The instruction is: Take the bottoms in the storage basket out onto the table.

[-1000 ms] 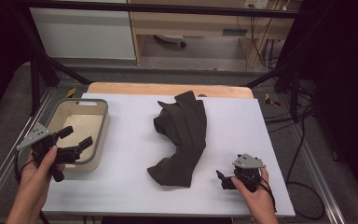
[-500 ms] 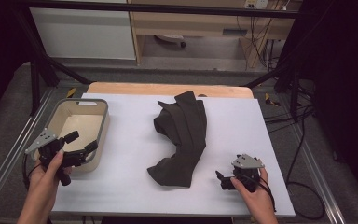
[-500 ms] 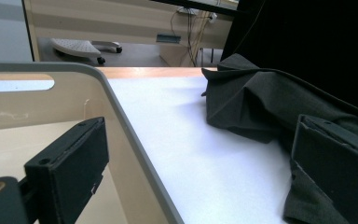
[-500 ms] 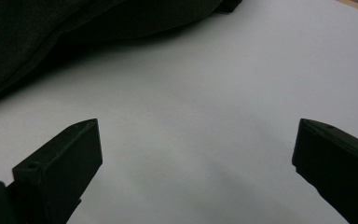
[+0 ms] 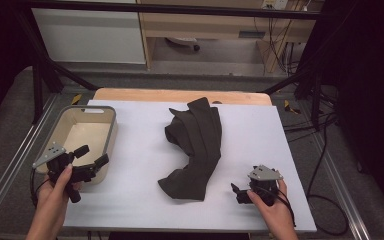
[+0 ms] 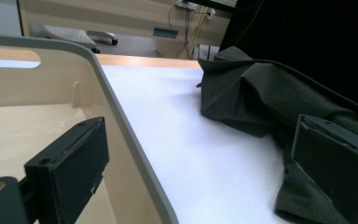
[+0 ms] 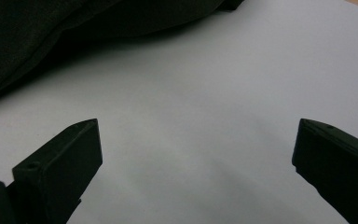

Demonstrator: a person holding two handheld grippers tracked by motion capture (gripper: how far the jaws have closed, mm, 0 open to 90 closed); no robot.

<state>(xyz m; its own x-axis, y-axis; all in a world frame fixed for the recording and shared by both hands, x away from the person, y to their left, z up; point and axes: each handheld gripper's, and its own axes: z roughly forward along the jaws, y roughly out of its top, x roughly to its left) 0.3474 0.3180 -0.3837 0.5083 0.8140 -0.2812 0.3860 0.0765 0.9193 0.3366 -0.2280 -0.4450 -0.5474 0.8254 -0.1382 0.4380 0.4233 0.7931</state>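
Observation:
A dark grey cloth [image 5: 195, 145] lies crumpled in the middle of the white table [image 5: 140, 150]. My left gripper [image 5: 93, 155] hovers over the near right corner of a beige bin [image 5: 114, 131], jaws open and empty. In the left gripper view its gripper [image 6: 200, 182] straddles the bin's rim [image 6: 121, 107], with the cloth [image 6: 261, 93] ahead on the right. My right gripper [image 5: 237, 193] rests low on the table, to the right of the cloth's near end, open and empty. The right gripper view has its gripper [image 7: 196, 172] over bare table, with the cloth [image 7: 51, 32] at the upper left.
The bin is empty, with a handle slot [image 5: 92, 111] in its far wall. A wooden board [image 5: 180, 95] edges the table's far side. Metal rails [image 5: 10, 165] run along both sides, and cables [image 5: 325, 130] hang off to the right.
My left gripper has moved right and toward the person, from over the bin's near edge to its near right corner. The right gripper and the cloth have stayed still.

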